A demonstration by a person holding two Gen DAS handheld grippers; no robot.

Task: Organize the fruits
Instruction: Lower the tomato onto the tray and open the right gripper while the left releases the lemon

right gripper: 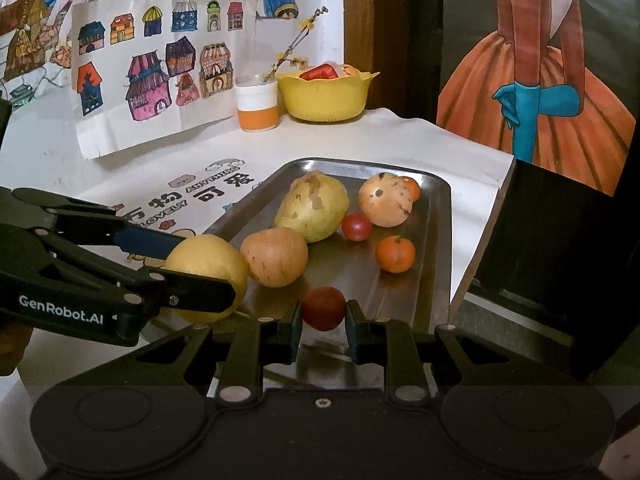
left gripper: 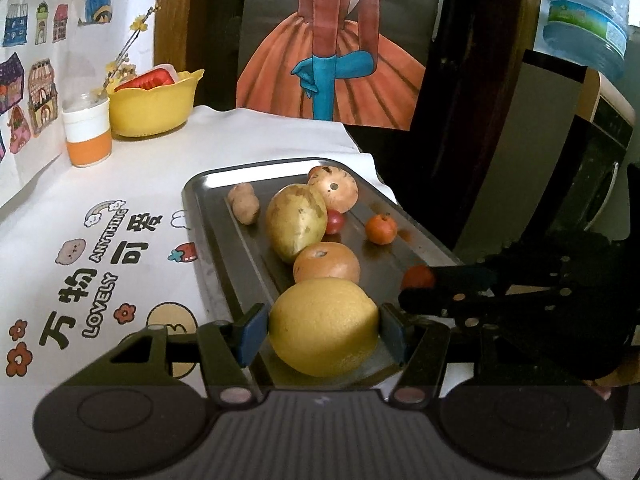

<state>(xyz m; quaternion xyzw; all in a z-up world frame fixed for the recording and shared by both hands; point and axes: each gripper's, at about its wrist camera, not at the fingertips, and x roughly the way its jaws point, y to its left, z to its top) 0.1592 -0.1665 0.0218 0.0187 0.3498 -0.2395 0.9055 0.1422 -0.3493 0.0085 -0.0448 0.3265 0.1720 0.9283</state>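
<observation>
- We see a metal tray [right gripper: 436, 216] on a white printed tablecloth [left gripper: 132, 176], with the fruits gathered on it.
- Our left gripper [left gripper: 322, 330] has its blue pads pressed against both sides of a large yellow lemon [left gripper: 323, 326] at the tray's near end; the right wrist view shows the same clamp on the lemon [right gripper: 208, 268].
- Our right gripper [right gripper: 323, 312] brackets a small red tomato [right gripper: 323, 307], its fingers touching or almost touching the skin; we cannot tell whether they truly pinch it.
- Just behind the lemon lies an orange-tan round fruit [right gripper: 275, 256], then a big yellow-green mango [right gripper: 314, 206].
- Farther back sits a speckled pale fruit [right gripper: 385, 200]; a second tomato [right gripper: 356, 226] lies between it and the mango, and a mandarin [right gripper: 395, 254] lies apart toward the tray's right edge.
- A small potato-like piece [left gripper: 244, 202] rests near the tray's far left corner.
- At the table's back stand a yellow bowl [right gripper: 324, 96] and an orange-banded cup [right gripper: 257, 106].
</observation>
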